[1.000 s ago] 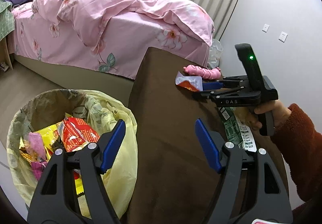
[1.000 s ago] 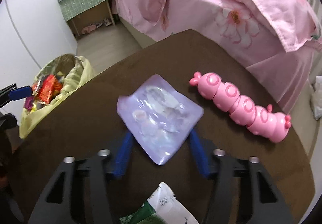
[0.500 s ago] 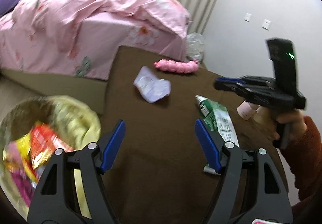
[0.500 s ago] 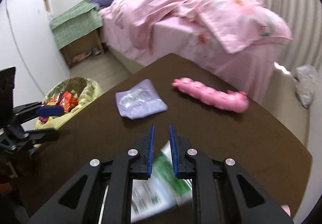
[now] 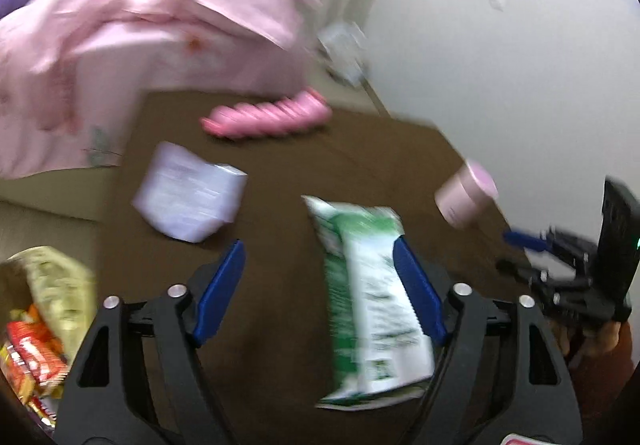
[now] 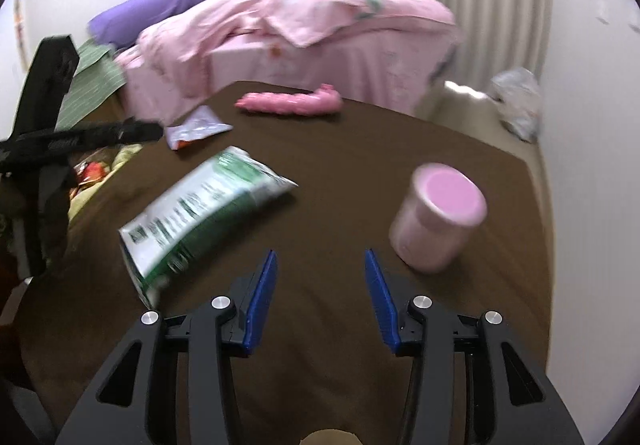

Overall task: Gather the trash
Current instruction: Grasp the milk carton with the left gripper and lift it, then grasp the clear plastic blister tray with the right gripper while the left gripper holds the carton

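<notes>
A green and white snack bag (image 5: 368, 305) lies flat on the brown table (image 5: 280, 325), under my left gripper (image 5: 320, 245) and close to its right finger. The left jaws are opening and the pads do not press the bag. A crumpled pale purple wrapper (image 5: 188, 193) lies further back on the left. My right gripper (image 6: 320, 257) hovers over bare table between the green bag (image 6: 208, 213) and a pink cup (image 6: 436, 221). Its jaws are opening with nothing between them. The yellow-lined trash bin (image 5: 52, 277) with several wrappers stands off the table's left edge.
A pink caterpillar toy (image 6: 292, 103) lies at the table's far edge, with a pink-covered bed (image 6: 320, 25) behind it. The pink cup (image 5: 464, 197) stands near the right edge. A wall is on the right, and a clear plastic bag (image 6: 516, 105) lies on the floor beside it.
Both views have swung right, away from the bin. The right gripper left the purple wrapper, shut, then opened again near the pink cup. The green bag now lies under the left gripper.
</notes>
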A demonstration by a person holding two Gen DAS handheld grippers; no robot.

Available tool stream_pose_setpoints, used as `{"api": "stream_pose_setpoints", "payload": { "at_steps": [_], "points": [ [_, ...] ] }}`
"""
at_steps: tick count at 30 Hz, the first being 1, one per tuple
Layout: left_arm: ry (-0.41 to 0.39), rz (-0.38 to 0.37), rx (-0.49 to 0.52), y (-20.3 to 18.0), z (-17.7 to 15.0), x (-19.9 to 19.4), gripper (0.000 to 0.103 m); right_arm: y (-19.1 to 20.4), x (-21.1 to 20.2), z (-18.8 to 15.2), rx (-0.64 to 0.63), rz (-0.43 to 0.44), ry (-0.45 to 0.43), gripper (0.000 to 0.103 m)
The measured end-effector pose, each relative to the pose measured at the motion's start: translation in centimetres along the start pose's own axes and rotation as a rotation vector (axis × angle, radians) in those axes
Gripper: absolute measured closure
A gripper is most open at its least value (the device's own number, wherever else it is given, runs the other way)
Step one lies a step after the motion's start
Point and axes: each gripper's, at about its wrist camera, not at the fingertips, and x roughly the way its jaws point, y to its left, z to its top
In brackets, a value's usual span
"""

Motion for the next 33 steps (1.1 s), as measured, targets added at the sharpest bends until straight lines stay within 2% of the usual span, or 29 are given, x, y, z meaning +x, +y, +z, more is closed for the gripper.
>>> {"api": "stream_pose_setpoints", "payload": {
  "at_steps": [2,6,8,9,10,11,13,18,22,24,30,33],
  "points": [
    [0.048,0.002,0.042,-1.8,0.5,1.3,0.029,-1.4,-0.6,-1.2,0.062,0.000,-0.006,0.059],
    [0.122,0.136,0.137,-4.6,1.7,4.7,0.029,-2.9,-1.2,-2.6,0.119,-0.017,0.000,0.059],
    [0.162,0.176,0.148,-4.8,1.7,5.8,0.029,-3.1,-0.9,-2.9,0.131,0.037,0.020,0.058],
    [0.181,0.189,0.143,-4.8,1.7,6.3,0.030,-3.0,-0.7,-2.9,0.132,0.075,0.034,0.053],
    [0.202,0.198,0.125,-4.4,1.8,6.7,0.036,-3.1,-0.8,-3.1,0.132,0.097,0.031,0.043],
    [0.209,0.192,0.098,-4.1,1.8,6.5,0.037,-3.0,-0.9,-3.1,0.128,0.117,0.021,0.042],
    [0.162,0.169,0.075,-3.7,1.6,4.7,0.038,-2.4,-1.2,-3.1,0.097,0.150,-0.003,0.038],
    [0.014,0.093,0.048,-3.0,0.1,-1.8,0.038,-0.2,-0.6,-1.6,0.003,0.145,0.017,0.036],
    [-0.121,0.025,-0.039,-0.7,-1.8,-7.9,0.039,2.4,0.3,0.1,-0.040,0.139,0.003,0.036],
    [-0.155,0.003,-0.081,0.2,-2.5,-10.0,0.039,3.7,1.2,1.0,-0.072,0.122,0.008,0.036],
    [-0.238,0.090,-0.183,4.6,-4.5,-14.7,0.039,9.4,6.3,5.3,-0.224,0.187,0.002,0.036],
    [-0.251,0.071,-0.253,7.0,-5.1,-16.2,0.040,11.1,8.7,6.9,-0.242,0.221,0.019,0.036]
  ]
}}
